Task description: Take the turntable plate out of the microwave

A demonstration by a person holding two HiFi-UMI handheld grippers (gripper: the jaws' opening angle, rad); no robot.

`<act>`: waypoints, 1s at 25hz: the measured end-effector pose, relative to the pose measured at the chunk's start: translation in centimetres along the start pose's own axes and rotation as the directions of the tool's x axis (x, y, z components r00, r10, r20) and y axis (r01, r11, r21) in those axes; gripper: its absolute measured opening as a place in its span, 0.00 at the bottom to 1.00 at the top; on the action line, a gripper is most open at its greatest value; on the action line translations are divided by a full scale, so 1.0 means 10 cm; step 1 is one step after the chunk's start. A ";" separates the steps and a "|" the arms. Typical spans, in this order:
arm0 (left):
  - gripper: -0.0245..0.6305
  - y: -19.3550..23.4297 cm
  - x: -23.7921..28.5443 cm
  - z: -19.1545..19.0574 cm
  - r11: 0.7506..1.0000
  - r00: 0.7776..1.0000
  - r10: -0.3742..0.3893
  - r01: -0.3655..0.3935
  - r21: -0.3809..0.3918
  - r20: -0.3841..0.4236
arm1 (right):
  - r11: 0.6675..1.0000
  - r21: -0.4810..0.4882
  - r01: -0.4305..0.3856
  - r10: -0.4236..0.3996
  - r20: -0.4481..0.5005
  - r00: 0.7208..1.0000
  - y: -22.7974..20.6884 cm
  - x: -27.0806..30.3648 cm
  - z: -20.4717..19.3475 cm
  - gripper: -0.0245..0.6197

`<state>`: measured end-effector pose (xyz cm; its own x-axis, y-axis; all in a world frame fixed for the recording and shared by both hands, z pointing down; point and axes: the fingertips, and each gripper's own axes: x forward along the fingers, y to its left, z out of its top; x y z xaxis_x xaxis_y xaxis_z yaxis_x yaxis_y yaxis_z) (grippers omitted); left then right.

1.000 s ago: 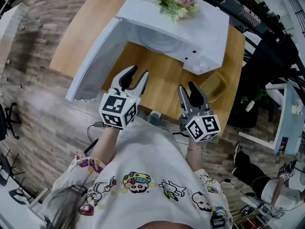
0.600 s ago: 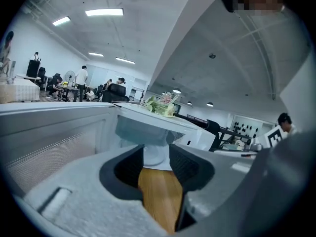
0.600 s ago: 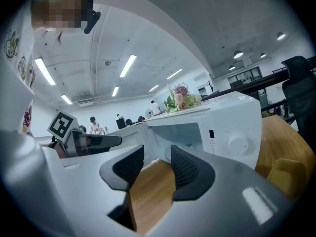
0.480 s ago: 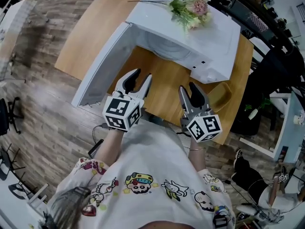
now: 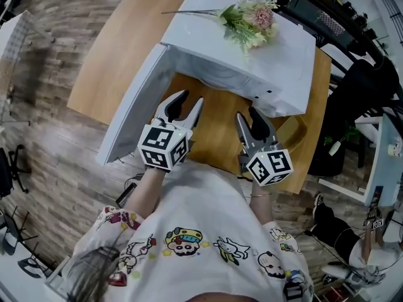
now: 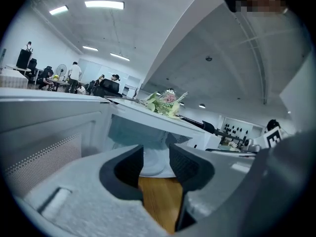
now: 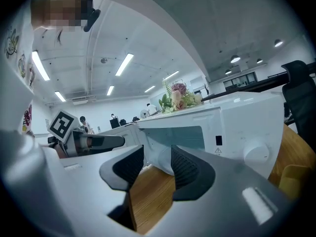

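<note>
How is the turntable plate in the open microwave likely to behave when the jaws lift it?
The turntable plate looks like a pale, smooth disc, so it is probably stiff and may slip in the jaws. If it is glass, as it seems, it is likely heavy and fragile. Lying flat in the microwave, it should not roll.

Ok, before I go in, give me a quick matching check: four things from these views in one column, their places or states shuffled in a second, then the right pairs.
Things:
1. microwave door
2. flowers
3. turntable plate
4. left tool

Places or states:
A. lying on top of the microwave
B. jaws apart, nothing between them, above the wooden table
C. swung open
D. inside the microwave cavity

Pairs: 1-C, 2-A, 3-D, 4-B
</note>
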<state>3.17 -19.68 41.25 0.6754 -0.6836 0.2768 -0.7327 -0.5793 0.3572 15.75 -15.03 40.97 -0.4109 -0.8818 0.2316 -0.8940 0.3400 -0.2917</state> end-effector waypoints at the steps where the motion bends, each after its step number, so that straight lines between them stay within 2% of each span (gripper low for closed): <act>1: 0.28 0.02 0.02 -0.01 1.000 1.000 -0.006 0.005 -0.008 -0.004 | 1.000 0.003 0.003 -0.003 -0.001 1.000 -0.01 0.02 -0.01 0.30; 10: 0.28 0.11 0.20 -0.24 0.995 0.996 -0.062 0.057 -0.085 -0.057 | 0.999 0.026 0.042 -0.041 -0.031 0.999 -0.08 0.18 -0.17 0.30; 15: 0.28 0.17 0.34 -0.38 0.990 0.995 -0.071 0.061 -0.129 -0.069 | 0.995 0.078 0.059 -0.055 -0.048 0.997 -0.21 0.28 -0.32 0.29; 25: 0.28 0.23 0.58 -0.71 0.951 0.993 -0.098 0.074 -0.300 -0.066 | 0.972 0.224 0.070 -0.053 -0.081 0.995 -0.35 0.42 -0.67 0.28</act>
<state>5.99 -21.88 50.04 0.7480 -0.5925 0.2990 -0.6217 -0.4679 0.6281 15.91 -17.74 49.16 -0.3764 -0.8691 0.3211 -0.8578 0.1959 -0.4752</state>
